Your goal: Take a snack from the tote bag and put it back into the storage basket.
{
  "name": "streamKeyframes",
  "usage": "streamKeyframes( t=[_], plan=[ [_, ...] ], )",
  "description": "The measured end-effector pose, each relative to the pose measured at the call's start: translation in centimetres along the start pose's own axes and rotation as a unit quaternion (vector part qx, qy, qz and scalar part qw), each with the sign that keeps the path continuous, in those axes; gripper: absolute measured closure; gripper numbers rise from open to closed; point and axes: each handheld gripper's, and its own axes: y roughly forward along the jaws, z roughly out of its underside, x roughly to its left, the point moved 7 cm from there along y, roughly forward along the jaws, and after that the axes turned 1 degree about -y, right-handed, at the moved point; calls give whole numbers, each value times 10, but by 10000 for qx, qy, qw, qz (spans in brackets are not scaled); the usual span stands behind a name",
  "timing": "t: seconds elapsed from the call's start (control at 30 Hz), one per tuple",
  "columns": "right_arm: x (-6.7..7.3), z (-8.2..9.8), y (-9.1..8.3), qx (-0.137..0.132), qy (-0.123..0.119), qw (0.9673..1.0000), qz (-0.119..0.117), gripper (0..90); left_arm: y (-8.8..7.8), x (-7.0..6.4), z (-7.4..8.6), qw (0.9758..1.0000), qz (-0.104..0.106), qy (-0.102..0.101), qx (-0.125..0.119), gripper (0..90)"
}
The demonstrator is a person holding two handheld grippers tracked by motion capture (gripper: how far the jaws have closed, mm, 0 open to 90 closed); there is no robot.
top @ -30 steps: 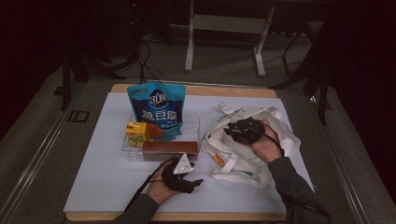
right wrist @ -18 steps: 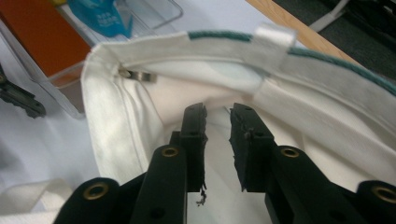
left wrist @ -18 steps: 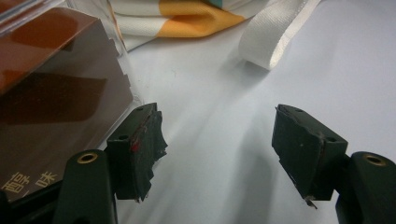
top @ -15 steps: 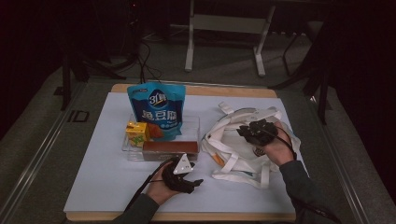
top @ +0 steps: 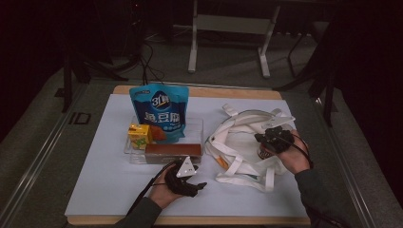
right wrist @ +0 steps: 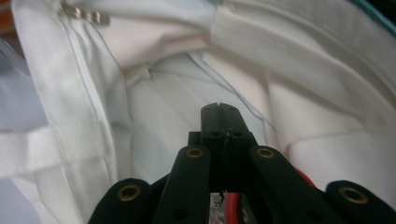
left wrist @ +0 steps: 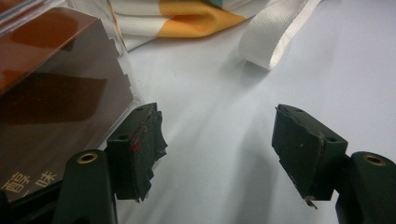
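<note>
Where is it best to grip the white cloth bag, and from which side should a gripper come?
Probably the white cloth bag is best taken by its strap loop lying flat at the near edge, approached from above: the strap is thin, free and clear of the plastic tray.

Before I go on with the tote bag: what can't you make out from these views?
- Right gripper: jaws pressed together; whether bag cloth is pinched between them is unclear in its own view.
- Tote bag: its inside is hidden by folds in the high view.
- Brown box: cut off by the left gripper view's edge; its print is partly hidden by that gripper's jaw.
</note>
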Motion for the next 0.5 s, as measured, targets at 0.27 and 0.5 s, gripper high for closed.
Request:
streamKeyframes(
  t=[0.27,0.5],
  plan=[
    [-11,18,-9,88,109,9999,70,900,0,0,0,10000,-3,2,5,325],
    [-19,35,-17,184,240,9994,138,900,0,0,0,10000,2,-4,4,325]
  ],
)
